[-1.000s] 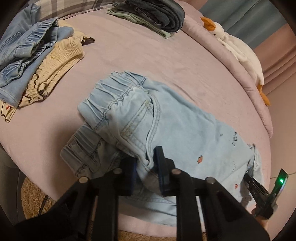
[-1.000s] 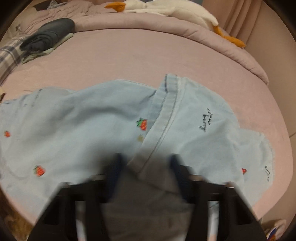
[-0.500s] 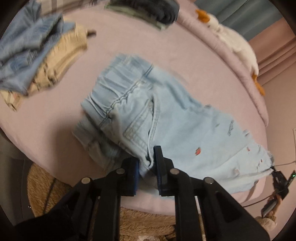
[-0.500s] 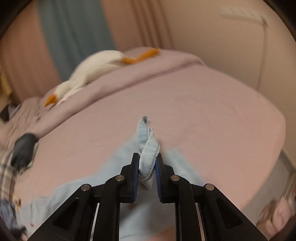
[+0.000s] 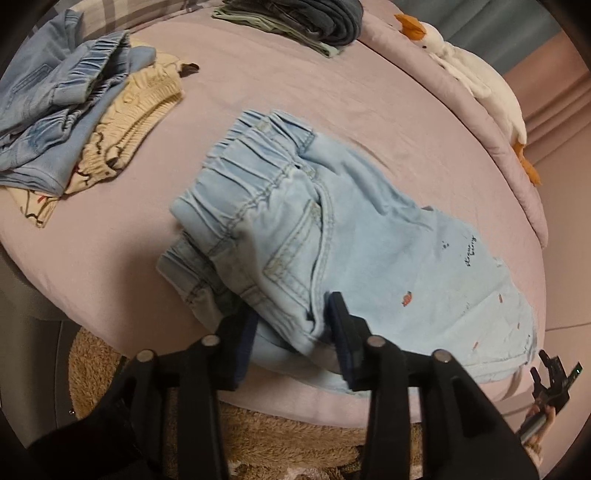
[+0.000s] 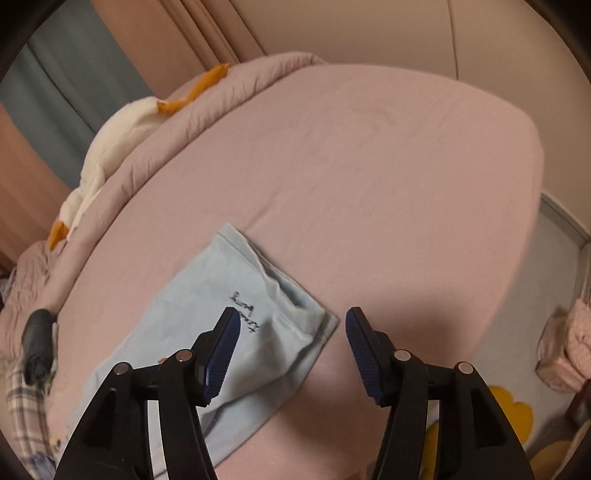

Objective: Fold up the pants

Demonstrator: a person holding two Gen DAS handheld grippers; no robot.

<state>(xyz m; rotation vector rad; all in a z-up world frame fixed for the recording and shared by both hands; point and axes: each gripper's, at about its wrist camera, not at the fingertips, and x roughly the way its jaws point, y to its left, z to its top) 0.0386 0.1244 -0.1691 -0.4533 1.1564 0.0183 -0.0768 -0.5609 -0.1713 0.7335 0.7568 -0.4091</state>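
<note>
1. We see the light-blue denim pants (image 5: 332, 236) lying folded lengthwise on the pink bed (image 5: 295, 96), elastic waistband toward ten o'clock in the left wrist view and the leg ends running off toward four o'clock, near the bed's edge.

2. Our left gripper (image 5: 291, 332) has just been opening: its jaws stand apart on either side of the folded seat edge at six o'clock, the cloth between them but no longer pinched.

3. Our right gripper (image 6: 291, 350) has also just been opening and is released; its blue pads (image 6: 221, 354) hang over the leg hem, with nothing pressed between them.

4. In the right wrist view the pants' leg end (image 6: 236, 321) lies flat at about seven o'clock from the frame's centre, with small dark script on the cloth just beyond the left-hand pad.

5. A pile of blue and cream clothes (image 5: 74, 122) sits at ten o'clock in the left view, well apart from the pants.

6. A dark folded stack (image 5: 306, 22) lies at twelve o'clock.

7. A white plush goose (image 5: 476, 77) rests along the rolled quilt at two o'clock.

8. A brown fuzzy rug (image 5: 280, 435) shows below the bed at six o'clock.
</note>
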